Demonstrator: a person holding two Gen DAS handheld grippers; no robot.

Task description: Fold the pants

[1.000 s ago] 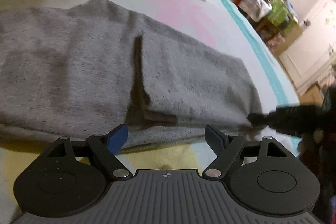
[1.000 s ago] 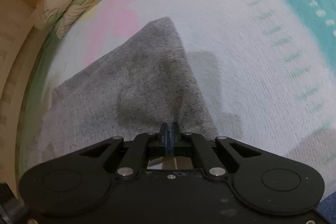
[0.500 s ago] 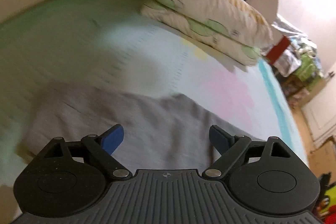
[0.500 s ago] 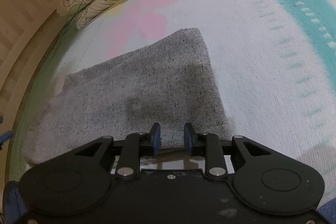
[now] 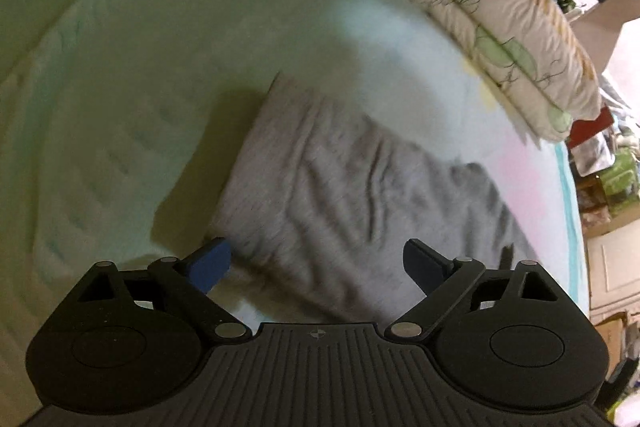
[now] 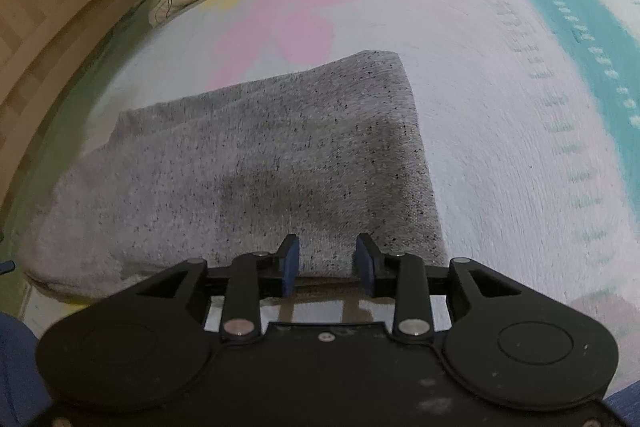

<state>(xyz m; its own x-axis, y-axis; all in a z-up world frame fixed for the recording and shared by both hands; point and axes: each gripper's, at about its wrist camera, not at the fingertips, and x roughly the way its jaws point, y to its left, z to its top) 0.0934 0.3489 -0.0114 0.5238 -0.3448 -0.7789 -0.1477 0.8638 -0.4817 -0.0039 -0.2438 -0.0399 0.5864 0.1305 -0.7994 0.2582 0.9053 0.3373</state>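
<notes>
Pants [image 6: 248, 163] lie folded flat on the bed [image 6: 500, 107], grey speckled knit, roughly a rectangle in the right wrist view. Versus a second ago: right gripper [image 6: 328, 263] was clenched on the near edge of the cloth, now its jaws are opening, and the blue fingers [image 6: 290, 263] stand apart with the pants' edge just ahead between them, released, not pressing. Left gripper [image 5: 316, 263] has swung away from the fold seam it faced earlier; it now looks at the left end of the pants [image 5: 340, 195], which shows rippled wrinkles, blurred. Its jaws are opening too, near full spread, blue fingers [image 5: 212, 263] wide, nothing gripped; left pad sits by the cloth's near-left corner, contact unclear.

No containers in view.

Bed cover: soft fleecy texture, pale green on the left, white middle with pink flower print [image 6: 292, 23], teal dashed stripe [image 6: 572, 11] at right. Two stacked pillows [image 5: 508, 39], cream with green leaf print, at the far side, well apart from the pants.
</notes>
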